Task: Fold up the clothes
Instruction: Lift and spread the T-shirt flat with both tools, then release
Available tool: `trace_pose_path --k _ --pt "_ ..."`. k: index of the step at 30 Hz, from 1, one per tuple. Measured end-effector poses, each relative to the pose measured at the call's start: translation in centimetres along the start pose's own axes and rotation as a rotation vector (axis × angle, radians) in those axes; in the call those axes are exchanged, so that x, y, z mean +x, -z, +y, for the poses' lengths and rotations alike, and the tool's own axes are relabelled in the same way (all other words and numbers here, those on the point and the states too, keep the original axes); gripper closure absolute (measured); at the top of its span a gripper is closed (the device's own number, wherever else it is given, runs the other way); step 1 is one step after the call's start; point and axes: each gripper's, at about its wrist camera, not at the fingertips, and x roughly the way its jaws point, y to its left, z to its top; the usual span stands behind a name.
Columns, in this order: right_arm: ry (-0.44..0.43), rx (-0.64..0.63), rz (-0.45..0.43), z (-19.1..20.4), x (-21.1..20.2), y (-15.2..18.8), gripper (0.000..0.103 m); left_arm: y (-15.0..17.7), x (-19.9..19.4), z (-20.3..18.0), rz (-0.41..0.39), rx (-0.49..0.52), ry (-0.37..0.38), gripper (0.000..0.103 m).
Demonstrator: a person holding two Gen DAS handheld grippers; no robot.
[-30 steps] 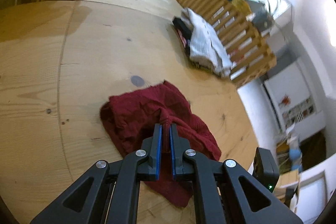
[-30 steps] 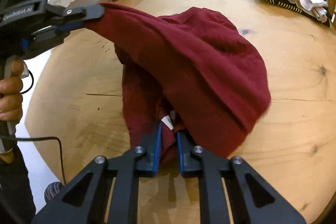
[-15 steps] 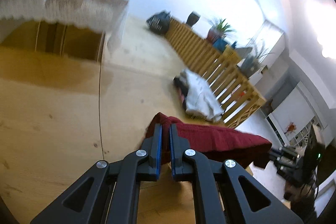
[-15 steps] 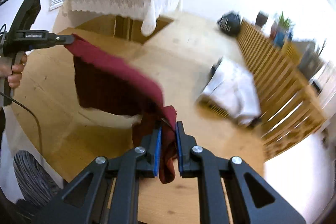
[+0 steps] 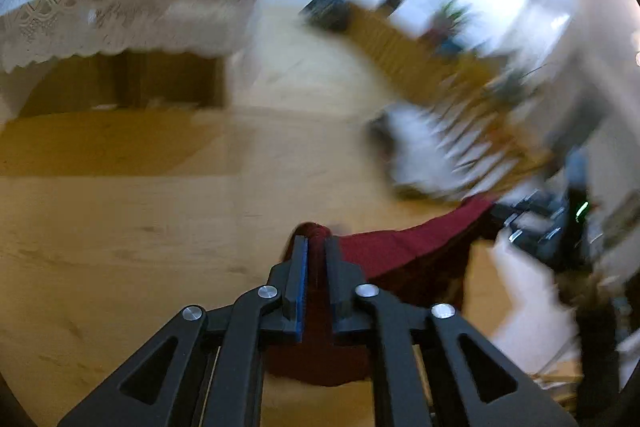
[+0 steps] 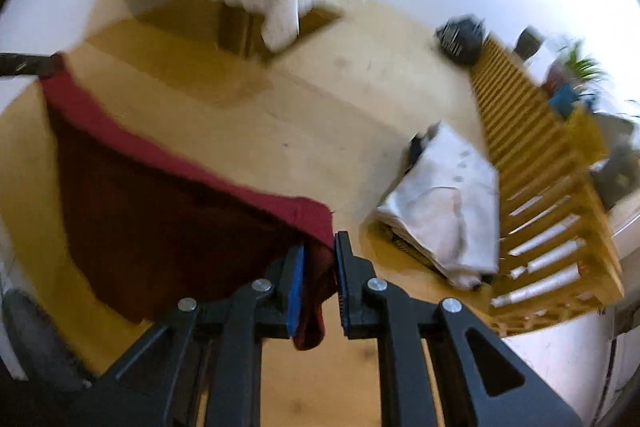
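Lifted off the table [image 6: 280, 131], garment [image 6: 168, 211] now hangs stretched between left gripper [image 5: 316, 247] and right gripper [image 6: 320, 251], both clamped on its corners, jaws slackening slightly; ready to lay flat.

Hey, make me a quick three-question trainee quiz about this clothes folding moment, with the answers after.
1. True or false: the dark red garment hangs stretched between both claws.
2. What lies on the wooden table beside the slatted wooden rail? A) folded pale clothes B) a bowl C) shoes
3. Fill in: the right claw grips the garment's ____.

Key: 1 true; the left claw pinches the other end. 2 A, the folded pale clothes. 3 corner.
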Motion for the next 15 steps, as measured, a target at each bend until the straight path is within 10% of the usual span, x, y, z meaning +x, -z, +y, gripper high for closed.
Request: trace_pose_path --k 6,8,13,15 --pt "0.04 0.07 0.095 -3.7 11.0 -4.0 0.072 -2.8 8.2 4.5 0.086 -0.102 -0.089 0.094" --pt "0.02 0.054 0.096 -4.7 11.5 -3.7 0.053 -2.7 8.7 4.9 0.078 -0.083 -0.097 0.094" --pt "0.107 0.051 0.122 -6.4 12.7 -2.4 0.052 -0.3 13.7 0.4 0.177 -0.004 0.047 0.093" --pt "-0.027 0.148 0.124 -7.2 12.4 -1.1 0.052 1.1 16.3 -1.5 0.235 0.041 0.064 0.093"
